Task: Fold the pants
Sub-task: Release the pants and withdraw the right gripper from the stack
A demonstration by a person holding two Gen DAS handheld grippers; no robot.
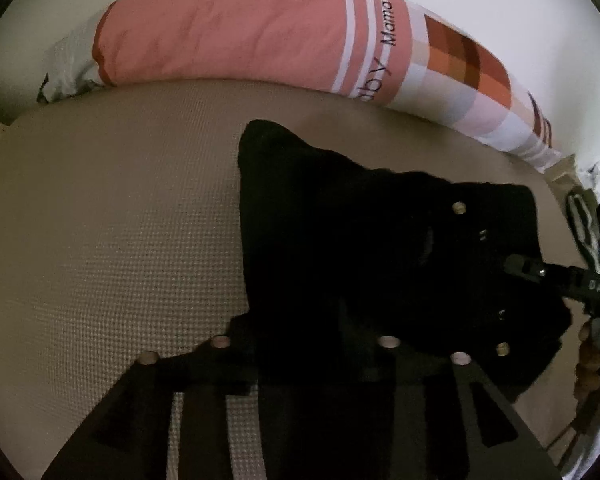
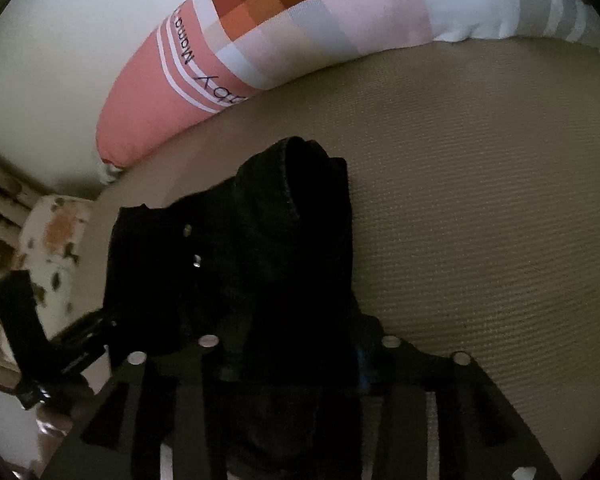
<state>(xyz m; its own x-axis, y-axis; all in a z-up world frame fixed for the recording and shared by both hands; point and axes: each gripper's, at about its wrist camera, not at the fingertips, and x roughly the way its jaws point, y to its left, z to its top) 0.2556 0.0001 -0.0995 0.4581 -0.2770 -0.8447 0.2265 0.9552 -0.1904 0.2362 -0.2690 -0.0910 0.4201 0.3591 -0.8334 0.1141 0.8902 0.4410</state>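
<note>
Folding: black pants (image 1: 360,220) gathered into a thick bundle, not yet flat or square; looks mid-fold.
Pants: on the beige mat (image 1: 120,220), near side of the pillow (image 1: 220,36), clear of it, one hemmed end aimed toward it.
Left gripper (image 1: 312,344): down at the bundle's edge farthest from the pillow, cloth between the jaws; black on black, so cannot tell whether clamped or let go.
Right gripper (image 2: 296,344): same edge, other corner, cloth between the jaws; grip likewise impossible to tell.
Why: one gripper per corner, probably to keep the layers stacked and even.
Pillow: long, pink and checked, pushed along the mat's far edge, out of the way.
Writing: "Mama" and part of "baby" on the pillow; "DAS" on the right gripper's body.
</note>
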